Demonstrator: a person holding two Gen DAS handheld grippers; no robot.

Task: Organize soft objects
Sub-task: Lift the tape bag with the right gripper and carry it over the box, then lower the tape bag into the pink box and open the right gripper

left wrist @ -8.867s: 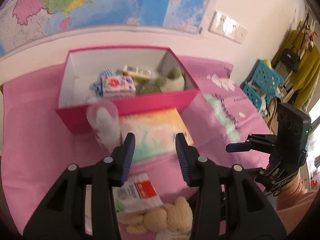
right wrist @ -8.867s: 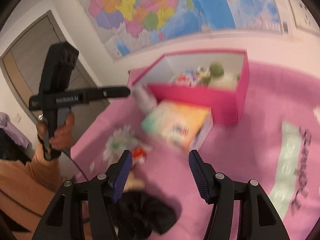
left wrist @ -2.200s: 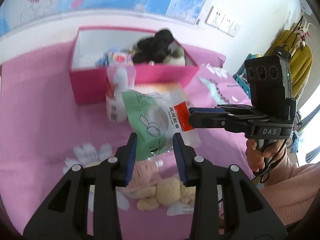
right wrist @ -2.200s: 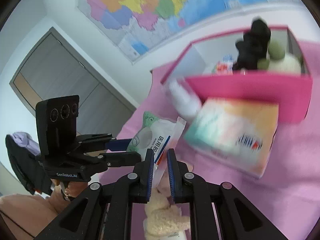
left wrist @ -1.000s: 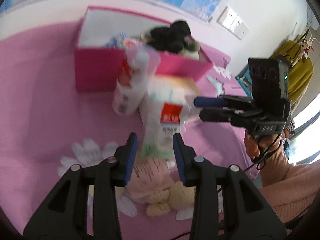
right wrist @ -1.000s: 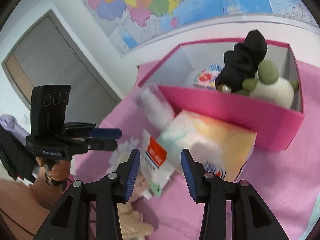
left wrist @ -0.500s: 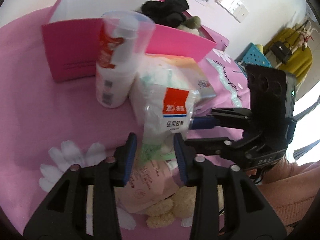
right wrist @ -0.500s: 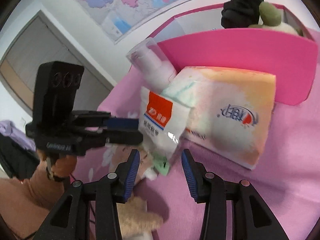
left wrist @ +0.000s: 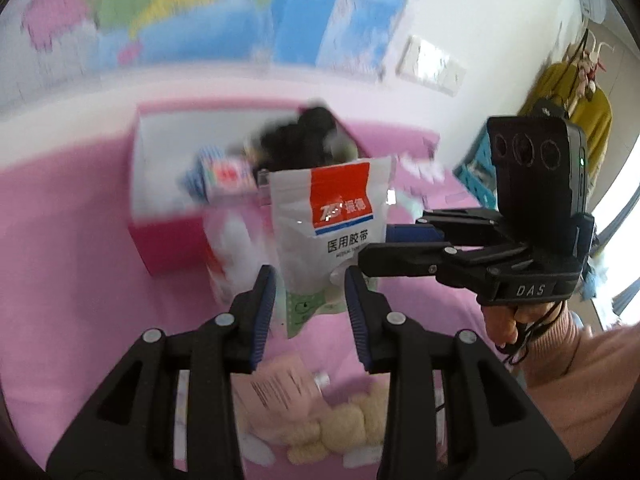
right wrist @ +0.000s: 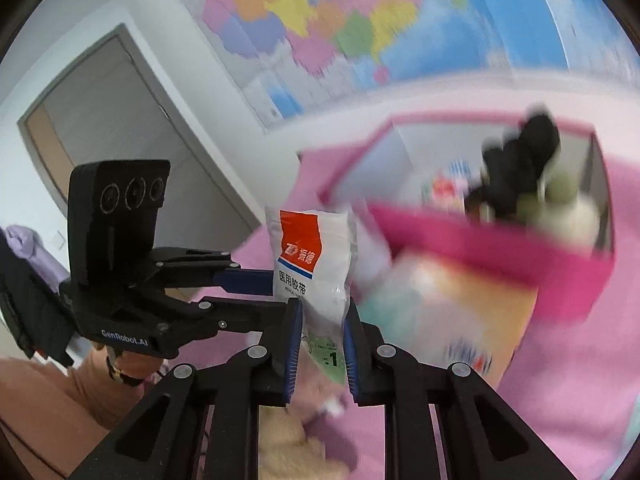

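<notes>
A white medical tape pouch (left wrist: 332, 224) with a red label is held upright above the pink cloth. My right gripper (right wrist: 319, 322) is shut on the pouch (right wrist: 316, 268); it also shows in the left wrist view (left wrist: 394, 246). My left gripper (left wrist: 310, 294) has its jaws around the pouch's lower end with small gaps at the sides, and it also shows in the right wrist view (right wrist: 256, 288). Behind stands the pink box (left wrist: 168, 236) holding a black soft item (left wrist: 304, 136) and a green and white plush (right wrist: 568, 204).
A beige plush bear (left wrist: 320, 440) and a pink packet (left wrist: 280, 388) lie on the pink cloth below the grippers. A tissue pack (right wrist: 452, 320) and a clear bottle (left wrist: 232, 256) stand before the box. A map covers the wall.
The right gripper has closed on the pouch, and both grippers have lifted it up off the tissue pack. The views are blurred with motion.
</notes>
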